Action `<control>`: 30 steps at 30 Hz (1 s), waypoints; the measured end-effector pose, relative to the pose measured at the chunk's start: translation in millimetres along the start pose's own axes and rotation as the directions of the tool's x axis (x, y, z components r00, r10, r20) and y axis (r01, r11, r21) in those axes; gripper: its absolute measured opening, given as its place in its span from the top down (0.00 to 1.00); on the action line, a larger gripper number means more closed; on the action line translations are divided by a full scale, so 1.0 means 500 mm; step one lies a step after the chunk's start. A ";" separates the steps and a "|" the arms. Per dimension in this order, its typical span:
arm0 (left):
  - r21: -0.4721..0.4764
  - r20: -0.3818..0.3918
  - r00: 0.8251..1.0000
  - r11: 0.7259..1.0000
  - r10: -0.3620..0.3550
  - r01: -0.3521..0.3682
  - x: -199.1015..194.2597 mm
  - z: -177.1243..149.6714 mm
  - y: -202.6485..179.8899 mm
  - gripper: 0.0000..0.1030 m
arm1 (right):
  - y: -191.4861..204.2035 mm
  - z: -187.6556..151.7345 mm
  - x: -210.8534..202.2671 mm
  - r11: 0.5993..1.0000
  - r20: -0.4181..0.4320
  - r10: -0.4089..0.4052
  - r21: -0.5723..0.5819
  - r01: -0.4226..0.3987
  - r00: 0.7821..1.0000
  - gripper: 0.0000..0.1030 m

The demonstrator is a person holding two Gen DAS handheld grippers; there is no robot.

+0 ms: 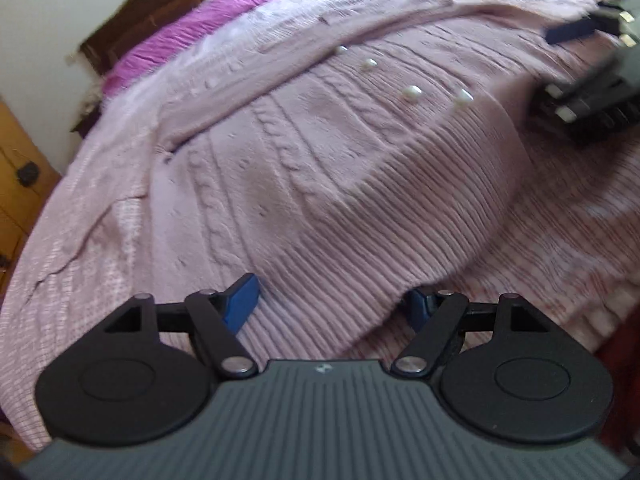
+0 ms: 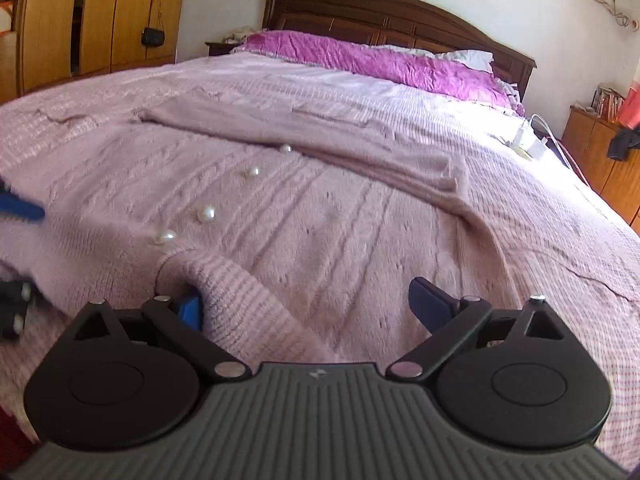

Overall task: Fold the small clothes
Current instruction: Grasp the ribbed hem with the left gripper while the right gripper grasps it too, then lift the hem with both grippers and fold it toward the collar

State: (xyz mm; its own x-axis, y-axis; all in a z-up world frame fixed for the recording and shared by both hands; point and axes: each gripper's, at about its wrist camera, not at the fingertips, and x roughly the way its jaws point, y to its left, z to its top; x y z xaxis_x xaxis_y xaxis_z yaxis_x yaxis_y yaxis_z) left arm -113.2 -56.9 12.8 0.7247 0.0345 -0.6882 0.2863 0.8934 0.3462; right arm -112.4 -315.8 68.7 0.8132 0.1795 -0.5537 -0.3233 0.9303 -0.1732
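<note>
Spread flat over the pink-covered bed [image 2: 520,208]: a pale pink cable-knit cardigan [image 2: 320,220], ribbed at the hem, one sleeve [image 2: 360,148] folded across its top. Down its front, four pearl buttons [image 2: 206,212]. Over the ribbed hem, left claw [image 1: 332,300] spread wide, hem between its fingers; right claw [image 2: 304,300] likewise spread.

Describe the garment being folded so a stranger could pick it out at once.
Start at the big bed with the dark wooden headboard and purple pillows. On its pale pink cover, near the foot, lies a dusty-pink cable-knit cardigan. A row of pearl buttons sets it apart from the cover.
</note>
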 end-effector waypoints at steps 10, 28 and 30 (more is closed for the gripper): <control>-0.068 0.099 0.994 0.997 -0.040 0.047 -0.011 0.011 0.020 0.84 | -0.008 -0.028 -0.009 0.999 -0.051 0.021 -0.036 -0.023 0.998 0.36; -0.187 0.290 0.955 0.982 0.064 -0.009 -0.066 0.161 0.099 0.90 | -0.016 0.131 -0.009 0.994 0.201 0.008 -0.107 0.014 0.980 0.90; -0.193 0.309 0.948 0.981 0.074 -0.014 -0.060 0.184 0.107 0.90 | -0.028 0.157 0.003 0.995 0.217 0.011 -0.097 0.010 0.976 0.91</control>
State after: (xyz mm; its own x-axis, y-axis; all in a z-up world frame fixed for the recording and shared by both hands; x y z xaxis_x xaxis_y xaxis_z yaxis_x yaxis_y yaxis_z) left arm -61.8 -51.5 110.7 0.9018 -0.0394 -0.4303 0.1498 0.9626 0.2258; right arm -68.7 -303.7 134.5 0.8952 0.2553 -0.3653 -0.3605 0.8968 -0.2567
